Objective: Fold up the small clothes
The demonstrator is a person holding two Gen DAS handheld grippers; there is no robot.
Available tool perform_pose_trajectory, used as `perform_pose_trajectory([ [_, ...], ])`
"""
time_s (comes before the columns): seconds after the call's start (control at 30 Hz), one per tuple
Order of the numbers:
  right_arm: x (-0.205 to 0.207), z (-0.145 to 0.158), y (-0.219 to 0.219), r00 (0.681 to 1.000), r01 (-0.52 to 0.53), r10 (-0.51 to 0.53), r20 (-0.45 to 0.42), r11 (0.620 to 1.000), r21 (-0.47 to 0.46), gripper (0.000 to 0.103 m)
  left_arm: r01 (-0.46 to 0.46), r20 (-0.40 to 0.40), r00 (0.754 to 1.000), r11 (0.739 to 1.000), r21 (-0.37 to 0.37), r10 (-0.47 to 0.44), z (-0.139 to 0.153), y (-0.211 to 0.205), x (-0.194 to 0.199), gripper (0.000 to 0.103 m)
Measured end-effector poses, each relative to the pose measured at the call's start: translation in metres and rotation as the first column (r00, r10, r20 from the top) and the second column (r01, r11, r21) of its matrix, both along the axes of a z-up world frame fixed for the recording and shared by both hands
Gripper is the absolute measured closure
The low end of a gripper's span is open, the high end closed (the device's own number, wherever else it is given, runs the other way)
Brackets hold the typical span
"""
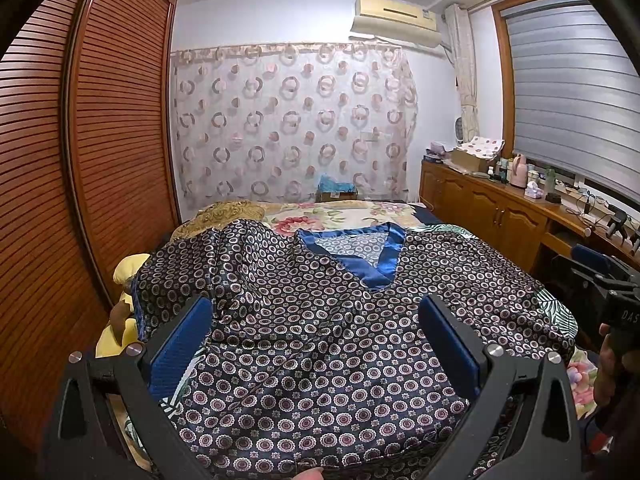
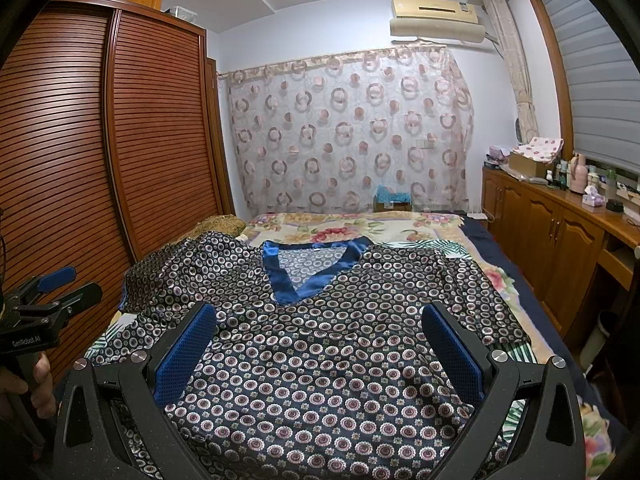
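Note:
A dark satin top [image 1: 320,320] with a ring pattern and a blue V-neck [image 1: 380,252] lies spread front-up on the bed, hem toward me; it also shows in the right wrist view [image 2: 328,340]. Its left sleeve [image 2: 184,268] is rumpled and its right sleeve [image 2: 480,304] lies flatter. My left gripper [image 1: 316,312] is open above the lower part of the top, blue pads wide apart. My right gripper [image 2: 320,320] is open above the same area. Each gripper holds nothing.
A floral bedspread [image 2: 360,228] covers the bed. A slatted wooden wardrobe [image 1: 100,140] stands on the left, a wooden cabinet with bottles [image 2: 560,216] on the right. A yellow soft toy [image 1: 124,276] lies at the bed's left edge. The other gripper shows at each view's side.

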State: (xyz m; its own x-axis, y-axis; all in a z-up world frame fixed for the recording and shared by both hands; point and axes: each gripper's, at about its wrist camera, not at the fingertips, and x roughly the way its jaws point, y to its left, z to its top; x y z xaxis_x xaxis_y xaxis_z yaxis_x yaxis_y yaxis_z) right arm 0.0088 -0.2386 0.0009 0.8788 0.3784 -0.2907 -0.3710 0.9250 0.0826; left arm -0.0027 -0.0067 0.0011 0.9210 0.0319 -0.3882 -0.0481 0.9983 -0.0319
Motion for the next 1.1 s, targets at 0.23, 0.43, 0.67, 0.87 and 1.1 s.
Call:
perform_pose_trajectory([
  [0.23, 0.0, 0.001, 0.001, 1.0, -0.001, 0.001, 0.001, 1.0, 0.002, 0.0, 0.0, 0.001, 1.0, 1.0, 0.001, 0.0, 0.0, -0.001, 0.0, 0.0],
  [0.43, 0.0, 0.001, 0.001, 1.0, -0.001, 0.001, 0.002, 1.0, 0.002, 0.0, 0.0, 0.001, 1.0, 1.0, 0.004, 0.0, 0.0, -0.001, 0.0, 0.0],
  [0.67, 0.001, 0.0, 0.002, 1.0, -0.003, 0.003, 0.001, 1.0, 0.005, 0.0, 0.0, 0.002, 1.0, 1.0, 0.005, 0.0, 0.0, -0.002, -0.001, 0.0],
  [0.87, 0.002, -0.001, 0.003, 1.0, -0.005, 0.005, -0.002, 1.0, 0.005, 0.0, -0.001, -0.003, 1.0, 1.0, 0.001, 0.001, 0.001, -0.003, -0.002, 0.0],
  [1.1, 0.009, -0.007, 0.004, 1.0, -0.022, 0.022, -0.016, 1.0, 0.008, 0.0, -0.003, -0.028, 1.0, 1.0, -0.019, 0.003, -0.004, 0.015, 0.001, 0.0],
])
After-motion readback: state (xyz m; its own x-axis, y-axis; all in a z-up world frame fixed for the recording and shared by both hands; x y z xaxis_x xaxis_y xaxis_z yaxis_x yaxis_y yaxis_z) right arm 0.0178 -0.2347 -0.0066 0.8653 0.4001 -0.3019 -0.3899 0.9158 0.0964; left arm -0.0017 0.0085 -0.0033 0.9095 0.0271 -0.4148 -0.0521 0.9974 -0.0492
